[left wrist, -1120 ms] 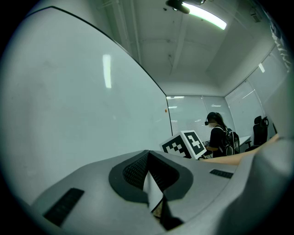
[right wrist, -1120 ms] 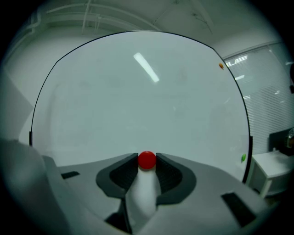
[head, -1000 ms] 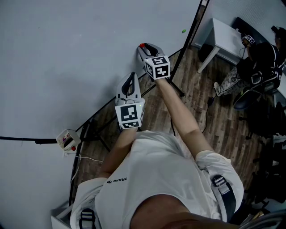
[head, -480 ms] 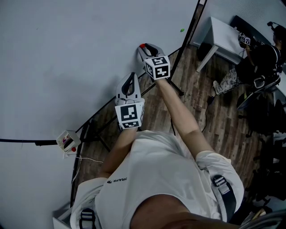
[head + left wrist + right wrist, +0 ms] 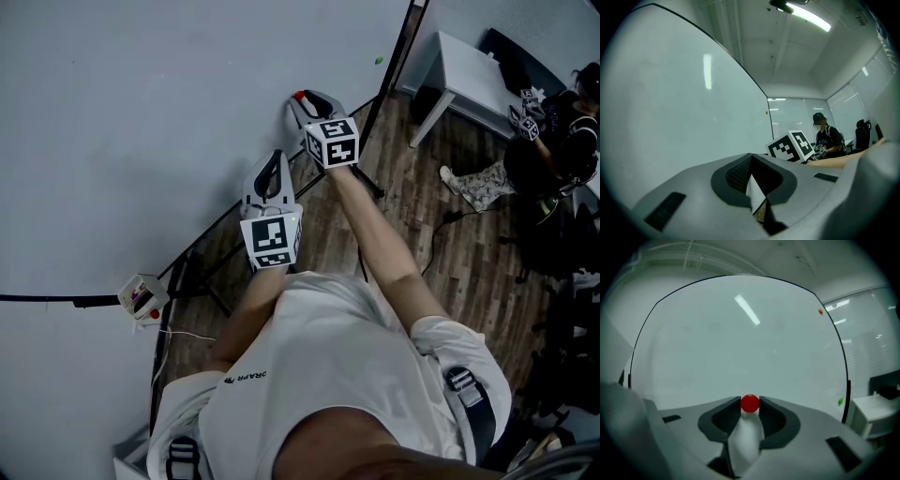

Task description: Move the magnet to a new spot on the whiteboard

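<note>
– Has anything moved since a moment ago?
– Not much. Both grippers stay where they were. Only the person (image 5: 553,122) far off across the room has shifted a bit.
– Where is the magnet?
– The little red magnet (image 5: 750,403) is at the whiteboard (image 5: 141,112), well in from the board's right edge. I cannot tell if it touches the board or is just off it.
– Who has it?
– The right gripper (image 5: 301,99). Its jaws are partly apart, and the magnet is pinched between the two dark pads (image 5: 723,420), one pad on each side. The gripper points straight at the board.
– And the other one?
– The left gripper (image 5: 274,159) waits beside the board, nearer the person's body. Its jaws are pressed together and nothing is in them.
– What will the magnet feel like?
– I think it is small, light and hard. It looks round and smooth, so it may slip out like a marble if the squeeze is weak. It will also cling to the board, so it should need a little tug or a slide.
– Where is it best to hold it?
– On its two round sides, in the middle of the pads, just as now. Then it can go to a bare part of the board, away from the green dot (image 5: 379,61) by the right edge.
</note>
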